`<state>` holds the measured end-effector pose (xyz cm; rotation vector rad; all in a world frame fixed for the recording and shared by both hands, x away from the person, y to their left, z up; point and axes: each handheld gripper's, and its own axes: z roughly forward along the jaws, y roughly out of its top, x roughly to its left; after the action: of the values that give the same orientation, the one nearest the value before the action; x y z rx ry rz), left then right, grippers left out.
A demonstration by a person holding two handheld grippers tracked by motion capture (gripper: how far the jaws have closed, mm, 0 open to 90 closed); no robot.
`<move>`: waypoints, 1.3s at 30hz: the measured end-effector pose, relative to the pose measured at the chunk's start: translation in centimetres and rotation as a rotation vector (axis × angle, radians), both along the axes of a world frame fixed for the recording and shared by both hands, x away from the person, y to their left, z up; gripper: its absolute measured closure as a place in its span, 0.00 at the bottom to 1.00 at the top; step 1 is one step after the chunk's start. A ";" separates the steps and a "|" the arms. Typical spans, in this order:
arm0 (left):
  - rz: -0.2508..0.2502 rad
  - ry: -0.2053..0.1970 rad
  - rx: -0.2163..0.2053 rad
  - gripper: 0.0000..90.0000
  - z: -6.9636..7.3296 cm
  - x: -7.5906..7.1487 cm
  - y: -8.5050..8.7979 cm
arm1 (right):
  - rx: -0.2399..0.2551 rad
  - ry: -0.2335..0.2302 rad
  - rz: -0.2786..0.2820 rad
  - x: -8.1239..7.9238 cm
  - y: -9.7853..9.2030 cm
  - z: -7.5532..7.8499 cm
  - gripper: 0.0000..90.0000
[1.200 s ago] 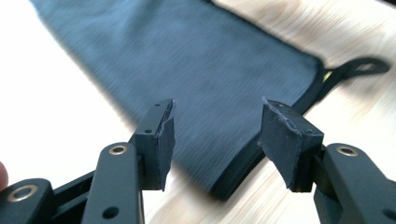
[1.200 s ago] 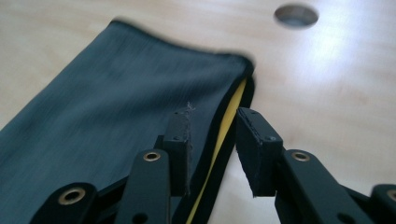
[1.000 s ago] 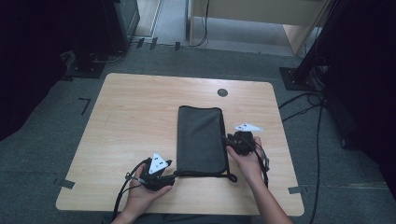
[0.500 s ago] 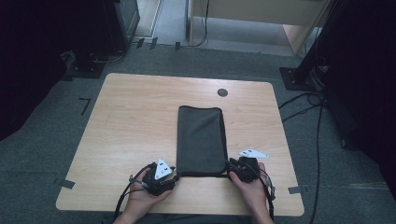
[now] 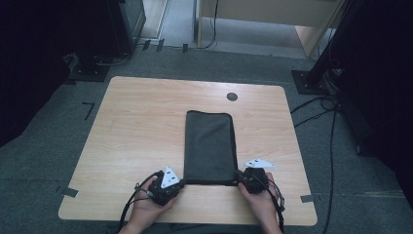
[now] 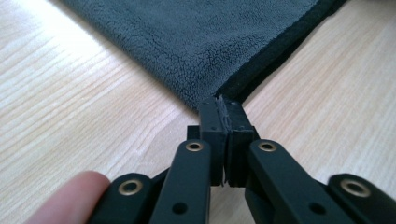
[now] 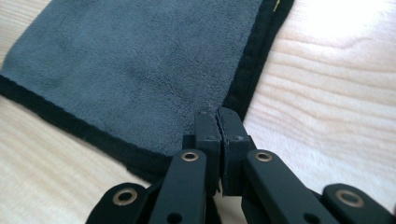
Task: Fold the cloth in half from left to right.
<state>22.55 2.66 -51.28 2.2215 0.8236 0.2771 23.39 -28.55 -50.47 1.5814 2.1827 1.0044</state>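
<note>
One towel [image 5: 209, 146], two grippers [image 5: 181, 184] [image 5: 238, 178] pinching its near corners.

The high view is dim and soft, its corners sinking into near black; the table [image 5: 146, 126] is the brightest part, evenly lit from above with faint shadows; in the left gripper view glare whitens the wood at upper left, and a blurred fingertip [image 6: 65, 198] sits at the bottom edge; in the right gripper view glare bleaches the wood at upper right; the towel [image 7: 135, 70] reads sharp.
</note>
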 end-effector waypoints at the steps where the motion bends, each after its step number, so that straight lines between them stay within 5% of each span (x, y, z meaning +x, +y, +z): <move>1: 0.001 0.003 0.002 1.00 0.0 0.0 0.1 | 0.005 -0.001 -0.003 -0.2 -0.2 0.0 0.99; 8: -0.005 0.030 0.009 1.00 0.3 -0.5 0.9 | -0.002 0.007 -0.013 -1.3 -0.9 -0.1 0.98; 11: 0.003 0.029 -0.074 0.98 0.2 -1.0 1.0 | 0.004 0.005 -0.013 -1.6 -0.9 -0.2 0.98; 14: -0.008 0.026 -0.108 0.76 0.1 -1.1 0.2 | 0.008 0.009 -0.013 -1.6 -0.9 -0.2 0.98; 17: -0.016 -0.002 -0.067 0.70 0.0 -1.3 -1.0 | 0.003 0.004 -0.007 -1.5 -0.9 -0.3 0.98; 20: 0.008 -0.022 -0.005 0.83 -0.2 -1.0 -1.8 | 0.006 0.006 -0.006 -1.5 -0.9 -0.3 0.98; 23: -0.006 -0.001 -0.009 0.96 -0.1 -0.6 -1.8 | -0.005 0.002 -0.006 -1.5 -0.8 -0.3 0.98; 29: -0.063 -0.004 0.032 0.98 0.2 -1.5 -0.7 | -0.013 0.010 0.018 -2.0 -0.2 -0.2 0.98; 33: -0.063 0.006 0.018 0.98 0.2 -2.5 0.1 | -0.013 0.012 0.047 -3.4 0.2 -0.2 0.98; 36: -0.070 -0.020 0.004 0.95 -0.1 -3.1 0.4 | -0.014 0.001 0.056 -4.2 0.3 -0.2 0.93; 38: -0.069 -0.024 -0.001 0.80 -0.1 -3.2 0.6 | 0.002 -0.012 0.046 -4.4 0.0 -0.1 0.81; 39: -0.068 -0.008 -0.037 0.72 -0.1 -3.0 0.9 | 0.016 -0.012 0.036 -4.3 -0.2 0.0 0.78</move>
<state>19.59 3.60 -51.36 2.2078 0.7412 0.2363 19.05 -28.76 -50.49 1.5448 2.2082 1.0415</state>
